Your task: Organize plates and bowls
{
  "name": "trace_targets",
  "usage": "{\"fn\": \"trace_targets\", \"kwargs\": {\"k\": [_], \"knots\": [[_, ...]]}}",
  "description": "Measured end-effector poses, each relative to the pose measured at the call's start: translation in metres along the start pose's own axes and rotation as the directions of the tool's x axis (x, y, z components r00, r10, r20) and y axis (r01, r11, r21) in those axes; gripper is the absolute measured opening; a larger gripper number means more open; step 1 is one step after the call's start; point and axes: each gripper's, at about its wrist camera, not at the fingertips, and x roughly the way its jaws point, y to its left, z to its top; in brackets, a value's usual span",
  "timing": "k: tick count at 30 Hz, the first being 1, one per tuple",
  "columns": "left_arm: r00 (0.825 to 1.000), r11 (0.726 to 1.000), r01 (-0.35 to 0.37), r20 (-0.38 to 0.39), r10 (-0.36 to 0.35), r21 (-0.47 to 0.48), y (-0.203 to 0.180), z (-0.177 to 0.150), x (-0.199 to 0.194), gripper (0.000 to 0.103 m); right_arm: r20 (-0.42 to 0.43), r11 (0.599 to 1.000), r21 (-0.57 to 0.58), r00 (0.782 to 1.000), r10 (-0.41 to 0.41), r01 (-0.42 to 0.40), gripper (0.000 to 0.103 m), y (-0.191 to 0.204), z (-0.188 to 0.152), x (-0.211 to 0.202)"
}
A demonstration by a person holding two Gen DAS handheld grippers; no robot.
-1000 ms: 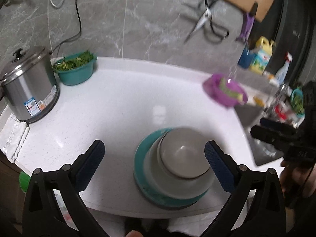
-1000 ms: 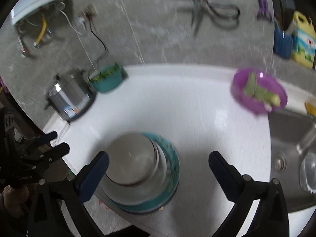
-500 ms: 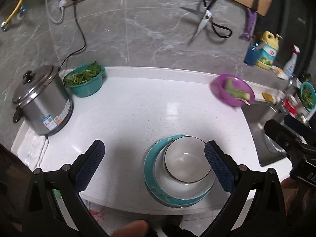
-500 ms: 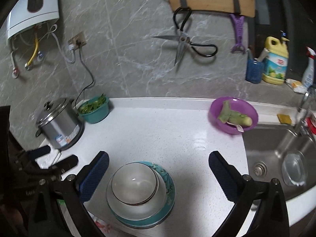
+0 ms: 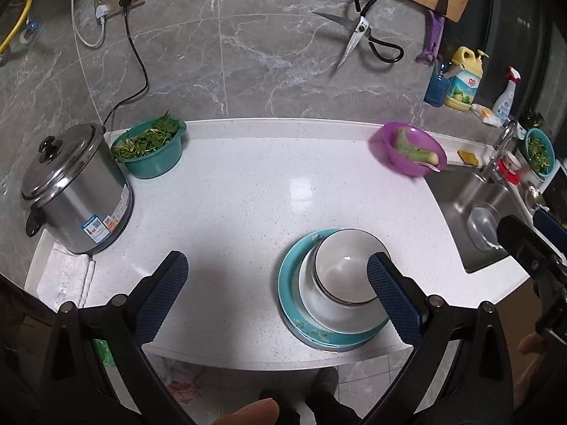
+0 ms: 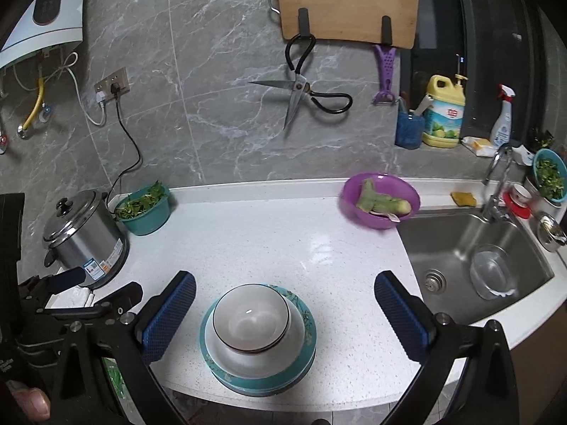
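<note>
A small white bowl [image 6: 252, 320] sits nested in a larger white bowl [image 6: 283, 352], which rests on a teal plate [image 6: 308, 326] near the front edge of the white counter [image 6: 276, 244]. The same stack shows in the left wrist view, with the small bowl [image 5: 345, 271] on top and the teal plate [image 5: 288, 283] under it. My left gripper [image 5: 276, 292] is open and empty, held back above the counter's front edge, left of the stack. My right gripper [image 6: 283, 313] is open and empty, held above and in front of the stack.
A steel pot [image 6: 83, 235] and a teal bowl of greens [image 6: 145, 207] stand at the back left. A purple bowl with vegetables [image 6: 379, 200] sits beside the sink [image 6: 471, 248], which holds a clear bowl [image 6: 492, 276]. Scissors [image 6: 301, 94] and a cutting board [image 6: 345, 3] hang on the wall.
Both grippers have pulled back and up from the stack, so the bowls look smaller and more of the kitchen shows. The stack has not moved.
</note>
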Motion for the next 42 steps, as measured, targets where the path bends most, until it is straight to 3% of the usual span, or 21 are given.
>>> {"fn": "trace_targets", "kwargs": {"k": [7,12,29,42], "knots": [[1.0,0.999,-0.001,-0.023,0.0,-0.038,0.007,-0.004,0.001,0.103,-0.034,1.0,-0.009,0.999,-0.028,0.028,0.103,0.004,-0.002,-0.002],[0.999,0.999,-0.04,-0.007,0.04,-0.031,-0.001,-0.002,0.0,0.103,-0.041,0.999,-0.022,0.999,-0.033,0.032,0.103,0.001,-0.001,0.0],[0.996,0.995,-0.087,-0.015,0.086,-0.046,-0.012,-0.002,0.003,0.103,-0.135,1.0,-0.028,0.991,-0.002,-0.002,0.103,-0.022,-0.005,0.031],[0.995,0.995,-0.093,-0.024,0.092,-0.043,-0.013,-0.003,0.009,0.103,-0.159,0.999,-0.032,0.987,0.002,-0.007,0.103,-0.026,-0.009,0.041]]}}
